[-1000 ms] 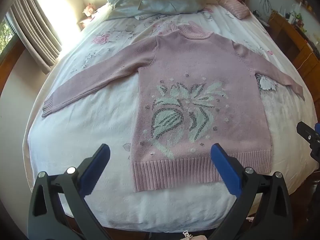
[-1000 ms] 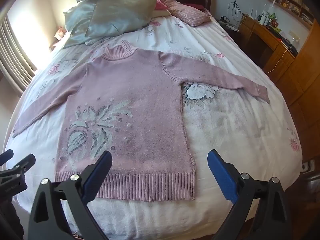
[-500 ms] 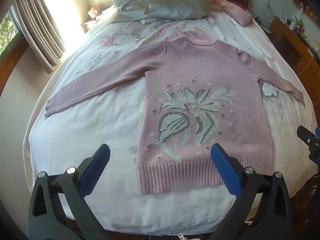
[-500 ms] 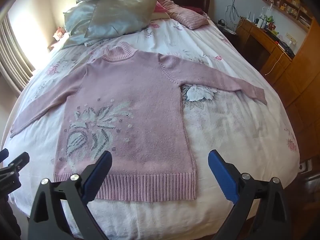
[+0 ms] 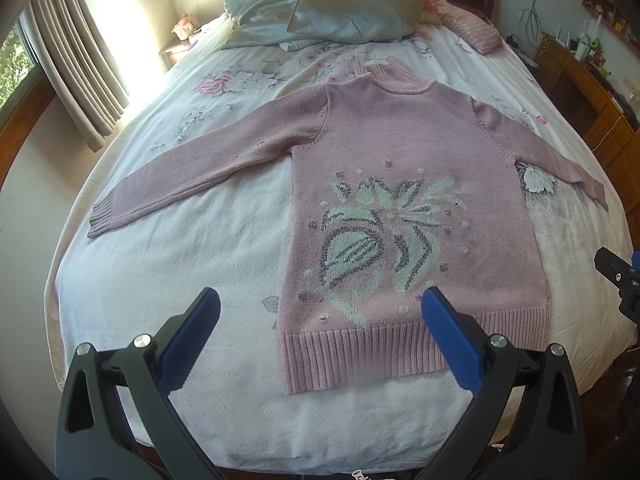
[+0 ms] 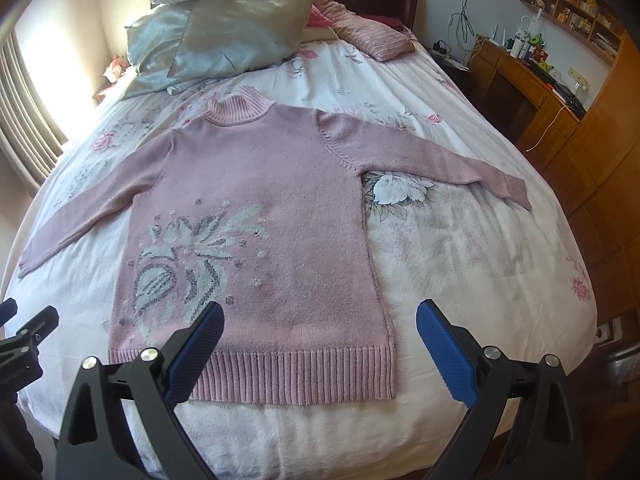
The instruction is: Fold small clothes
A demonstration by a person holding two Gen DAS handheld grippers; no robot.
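A pink knitted sweater [image 5: 404,148] [image 6: 264,176] with a pale green and grey leaf pattern lies flat, face up, on the bed, both sleeves spread out sideways. Its ribbed hem [image 5: 400,352] [image 6: 296,376] faces me. My left gripper [image 5: 320,320] hovers open above the hem's left corner, nothing between its blue pads. My right gripper [image 6: 320,328] hangs open over the hem's right corner, also empty. The right gripper's black tip [image 5: 618,276] shows at the right edge of the left wrist view; the left gripper's tip [image 6: 24,340] shows at the left edge of the right wrist view.
The bed [image 5: 180,272] has a white floral cover. Pillows [image 5: 320,4] [image 6: 224,36] are piled at the headboard, with a pink striped cushion [image 6: 368,36]. A curtained window [image 5: 68,64] is on the left; a wooden desk and cabinets [image 6: 560,112] stand on the right.
Both grippers have drifted a little; the sweater sits slightly further right in the left wrist view and slightly higher in the right wrist view. Jaws stay open, sweater untouched.
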